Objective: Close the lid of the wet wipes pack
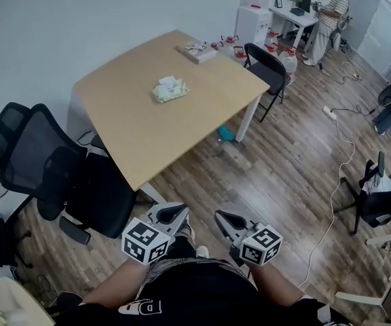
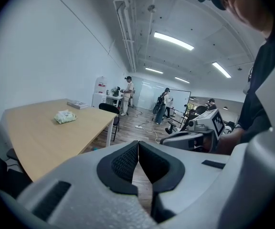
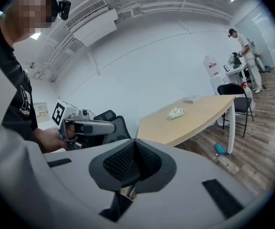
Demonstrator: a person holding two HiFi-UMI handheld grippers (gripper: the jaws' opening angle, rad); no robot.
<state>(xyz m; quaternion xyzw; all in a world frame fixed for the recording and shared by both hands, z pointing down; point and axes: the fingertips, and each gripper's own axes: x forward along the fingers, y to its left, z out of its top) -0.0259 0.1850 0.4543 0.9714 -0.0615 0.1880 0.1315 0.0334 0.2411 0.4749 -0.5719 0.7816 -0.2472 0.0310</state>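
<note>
One tan table (image 1: pixel 134 138) stands ahead, with one black folding chair (image 1: pixel 267 63) at its far side. Two grippers are held low, the left gripper (image 1: pixel 175 214) and the right gripper (image 1: pixel 224 219), each clenched on nothing. One wipes pack (image 1: pixel 170 89) lies mid-table, well apart from both.

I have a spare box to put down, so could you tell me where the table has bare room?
The near half of the table, from the wet wipes pack to the near corner, is bare. The far end is busier: a flat object lies there, a black chair stands nearby.
</note>
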